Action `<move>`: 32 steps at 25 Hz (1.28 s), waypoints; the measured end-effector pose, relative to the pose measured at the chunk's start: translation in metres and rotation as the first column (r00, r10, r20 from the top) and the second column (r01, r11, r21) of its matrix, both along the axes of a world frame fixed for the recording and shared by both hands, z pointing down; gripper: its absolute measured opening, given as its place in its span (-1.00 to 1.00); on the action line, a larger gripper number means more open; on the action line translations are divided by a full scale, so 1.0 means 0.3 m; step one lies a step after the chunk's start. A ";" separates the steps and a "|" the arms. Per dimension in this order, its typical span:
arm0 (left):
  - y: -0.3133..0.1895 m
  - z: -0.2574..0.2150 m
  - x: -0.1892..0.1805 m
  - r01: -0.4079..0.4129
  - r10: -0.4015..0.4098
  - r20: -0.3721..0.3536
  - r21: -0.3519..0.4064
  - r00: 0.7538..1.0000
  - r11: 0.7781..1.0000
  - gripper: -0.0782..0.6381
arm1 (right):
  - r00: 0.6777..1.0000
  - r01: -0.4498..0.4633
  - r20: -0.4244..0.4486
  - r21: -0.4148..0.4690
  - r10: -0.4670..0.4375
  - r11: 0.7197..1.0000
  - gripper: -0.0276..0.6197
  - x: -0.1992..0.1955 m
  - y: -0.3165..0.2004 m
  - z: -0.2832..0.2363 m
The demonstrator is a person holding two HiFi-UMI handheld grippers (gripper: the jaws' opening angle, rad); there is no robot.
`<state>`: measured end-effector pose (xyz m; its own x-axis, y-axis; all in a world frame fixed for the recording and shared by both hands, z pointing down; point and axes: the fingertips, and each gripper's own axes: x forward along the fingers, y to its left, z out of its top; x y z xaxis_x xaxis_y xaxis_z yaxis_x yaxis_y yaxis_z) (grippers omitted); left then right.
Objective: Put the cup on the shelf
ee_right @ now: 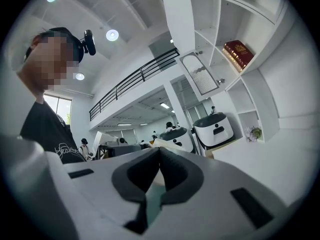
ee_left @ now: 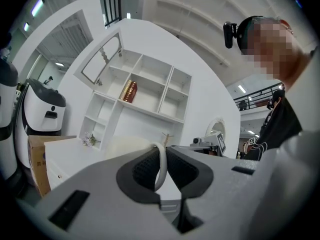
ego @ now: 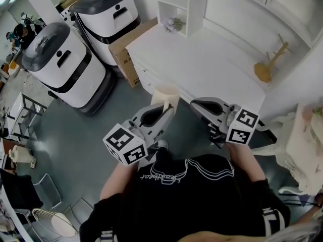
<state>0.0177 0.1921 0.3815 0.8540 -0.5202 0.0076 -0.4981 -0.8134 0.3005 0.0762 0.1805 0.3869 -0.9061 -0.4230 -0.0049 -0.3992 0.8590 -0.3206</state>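
Cup (ego: 164,95) sits clamped, seemingly by its rim, in left gripper (ego: 168,108). Right gripper (ego: 194,104) at three o'clock, jaws closed, empty. Shelf (ego: 174,4) stands at twelve o'clock.

Cream cup (ego: 165,96) is off the counter (ego: 202,59), hanging over the floor just short of its front edge. Its thin wall is pinched between the left gripper's (ee_left: 161,156) pads, with the pale body bulging out to the left of them. The white shelf (ee_left: 141,91) stands at the counter's back, its cubbies open, 1 of them holding a red-gold item (ee_left: 129,91).
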 end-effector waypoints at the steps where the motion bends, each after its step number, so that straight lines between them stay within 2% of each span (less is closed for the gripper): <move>1: -0.047 0.006 -0.019 -0.002 0.002 0.000 -0.002 1.000 1.000 -0.67 | 1.000 -0.005 -0.002 -0.005 0.005 1.000 -0.90 -0.018 -0.046 0.006; 8: -0.374 0.001 -0.168 -0.027 0.027 0.011 -0.009 1.000 1.000 -0.67 | 0.999 -0.051 0.008 -0.020 0.052 0.998 -0.90 -0.157 -0.370 -0.002; 17: -0.675 -0.025 -0.282 -0.104 0.104 0.017 0.002 0.994 0.995 -0.67 | 0.994 -0.113 0.009 -0.008 0.113 0.994 -0.90 -0.276 -0.664 -0.031; 24: -0.836 -0.011 -0.292 -0.136 0.136 0.008 0.008 0.991 0.991 -0.67 | 0.989 -0.146 0.001 -0.009 0.146 0.989 -0.90 -0.280 -0.814 -0.016; 32: -1.060 -0.029 -0.232 -0.161 0.161 -0.001 0.004 0.987 0.987 -0.67 | 0.986 -0.164 0.005 -0.004 0.164 0.986 -0.90 -0.224 -1.048 -0.034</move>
<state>-0.0518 -0.1259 0.3728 0.9265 -0.3763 0.0050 -0.3606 -0.8839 0.2979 0.0089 -0.1340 0.3767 -0.8244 -0.5659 -0.0079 -0.5329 0.7809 -0.3259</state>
